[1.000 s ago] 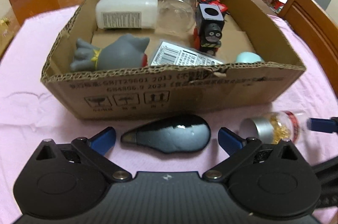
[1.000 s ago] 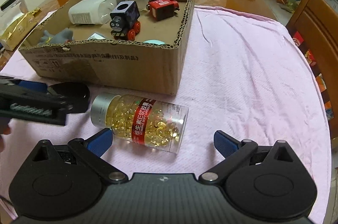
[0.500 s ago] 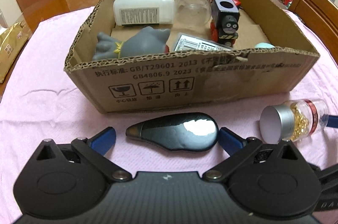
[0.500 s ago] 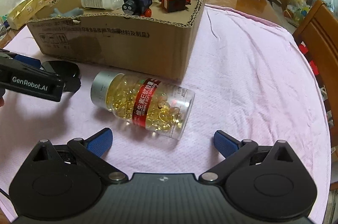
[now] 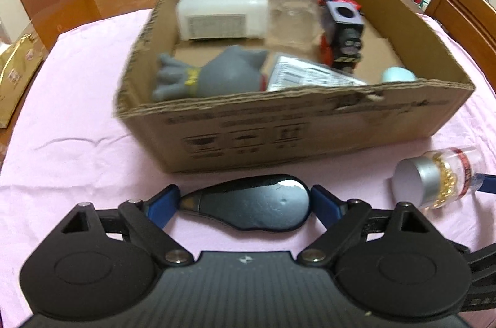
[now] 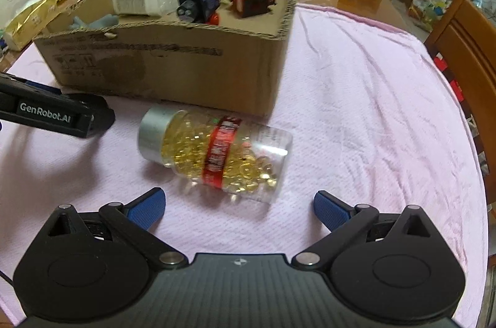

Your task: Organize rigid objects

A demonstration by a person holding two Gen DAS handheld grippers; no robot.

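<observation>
Your left gripper (image 5: pixel 245 204) has just been closing on the black teardrop-shaped case (image 5: pixel 248 205) lying before the cardboard box (image 5: pixel 297 123), pads touching both ends; squeeze evenly, lift level, while your right gripper (image 6: pixel 238 205) waits, jaws apart, short of the capsule bottle (image 6: pixel 217 151).

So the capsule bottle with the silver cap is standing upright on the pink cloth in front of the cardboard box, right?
Not upright: the right wrist view shows the capsule bottle lying on its side. It is on the pink cloth, in front of the cardboard box.
</observation>
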